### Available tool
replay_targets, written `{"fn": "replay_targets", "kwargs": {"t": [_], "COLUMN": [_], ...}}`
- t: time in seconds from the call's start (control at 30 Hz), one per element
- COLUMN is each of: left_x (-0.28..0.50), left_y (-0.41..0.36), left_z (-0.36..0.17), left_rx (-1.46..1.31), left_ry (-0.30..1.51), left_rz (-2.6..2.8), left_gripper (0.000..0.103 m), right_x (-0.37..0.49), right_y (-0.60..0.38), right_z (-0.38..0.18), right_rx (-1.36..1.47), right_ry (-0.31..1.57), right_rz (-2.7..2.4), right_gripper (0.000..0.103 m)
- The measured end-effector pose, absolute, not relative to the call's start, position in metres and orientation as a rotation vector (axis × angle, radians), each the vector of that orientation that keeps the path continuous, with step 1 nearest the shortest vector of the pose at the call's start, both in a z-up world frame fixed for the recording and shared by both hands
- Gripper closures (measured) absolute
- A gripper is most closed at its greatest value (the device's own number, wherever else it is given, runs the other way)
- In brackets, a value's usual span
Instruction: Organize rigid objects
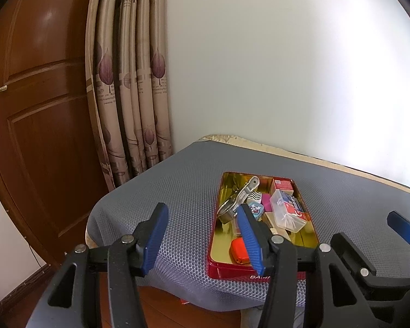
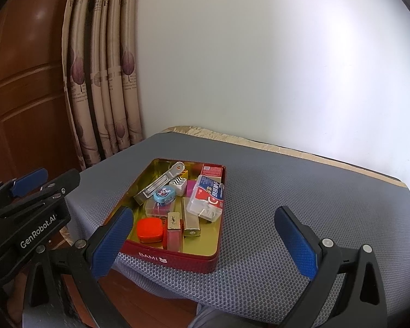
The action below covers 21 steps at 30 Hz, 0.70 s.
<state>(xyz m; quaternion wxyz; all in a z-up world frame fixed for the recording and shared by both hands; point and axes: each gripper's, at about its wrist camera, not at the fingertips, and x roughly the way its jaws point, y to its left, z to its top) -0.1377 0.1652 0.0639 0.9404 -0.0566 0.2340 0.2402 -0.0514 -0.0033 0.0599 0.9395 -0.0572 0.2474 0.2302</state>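
A red tin with a gold inside (image 2: 202, 259) (image 1: 232, 272) sits on the grey mesh mat. It holds several small items: an orange case (image 2: 149, 229) (image 1: 239, 250), a clear plastic box (image 2: 207, 198) (image 1: 287, 210), a metal clip (image 2: 161, 181) (image 1: 239, 198), a blue round case (image 2: 164, 194), a gold lipstick (image 2: 174, 220) and a red carton (image 2: 211, 170). My left gripper (image 1: 202, 237) is open and empty, near the tin's left front. My right gripper (image 2: 205, 242) is open and empty, straddling the tin's front edge; one of its fingers (image 1: 403, 227) shows in the left wrist view.
The grey mat (image 2: 300, 191) covers a small table against a white wall. A patterned curtain (image 1: 128, 82) and a brown wooden door (image 1: 35, 109) stand to the left. The left gripper body (image 2: 27, 218) shows at the left of the right wrist view. Wood floor lies below.
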Motion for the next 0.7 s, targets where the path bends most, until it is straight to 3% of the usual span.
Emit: {"fn": "replay_targets", "kwargs": {"t": [0.7], "left_x": [-0.1366], "left_y": [0.1689], "left_z": [0.0636], "left_rx": [-0.124], "left_ry": [0.489], "left_rz": [0.49], "left_gripper": [0.049], "right_x": [-0.0518], "right_y": [-0.002], "right_z": [0.0591], "right_rx": [-0.117], "right_ry": [0.508], "right_rz": [0.477], "right_gripper": [0.001]}}
